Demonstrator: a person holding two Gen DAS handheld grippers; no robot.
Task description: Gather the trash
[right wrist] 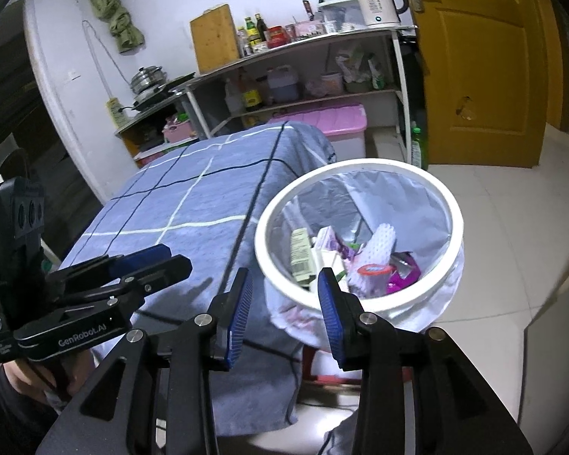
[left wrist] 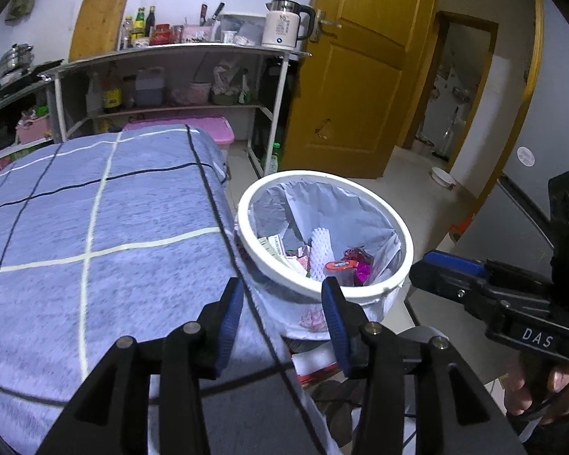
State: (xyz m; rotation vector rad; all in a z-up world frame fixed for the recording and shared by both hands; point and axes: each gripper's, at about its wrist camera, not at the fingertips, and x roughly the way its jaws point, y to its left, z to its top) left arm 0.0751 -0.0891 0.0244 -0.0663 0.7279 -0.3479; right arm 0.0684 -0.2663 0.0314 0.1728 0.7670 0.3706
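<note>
A white-rimmed trash bin (left wrist: pixel 361 289) lined with a pale bag stands beside a table under a blue checked cloth (left wrist: pixel 95 227). Inside lie a white foam net sleeve (left wrist: pixel 319 252), pink wrappers (left wrist: pixel 361 265) and paper packets. My left gripper (left wrist: pixel 282 292) hovers over the table's edge near the bin's rim, open, with nothing between its blue pads. In the right wrist view my right gripper (right wrist: pixel 284 280) hangs at the near side of the bin (right wrist: pixel 398 305), open and empty too. Each gripper shows in the other's view: the right gripper (left wrist: pixel 425 271), the left gripper (right wrist: pixel 178 259).
A metal shelf (left wrist: pixel 178 51) behind the table carries a white kettle (left wrist: pixel 284 24), bottles and a wooden cutting board (left wrist: pixel 98 22). A pink storage box (left wrist: pixel 216 129) sits below it. A yellow door (left wrist: pixel 360 76) stands open at the right over pale floor tiles (right wrist: pixel 493 227).
</note>
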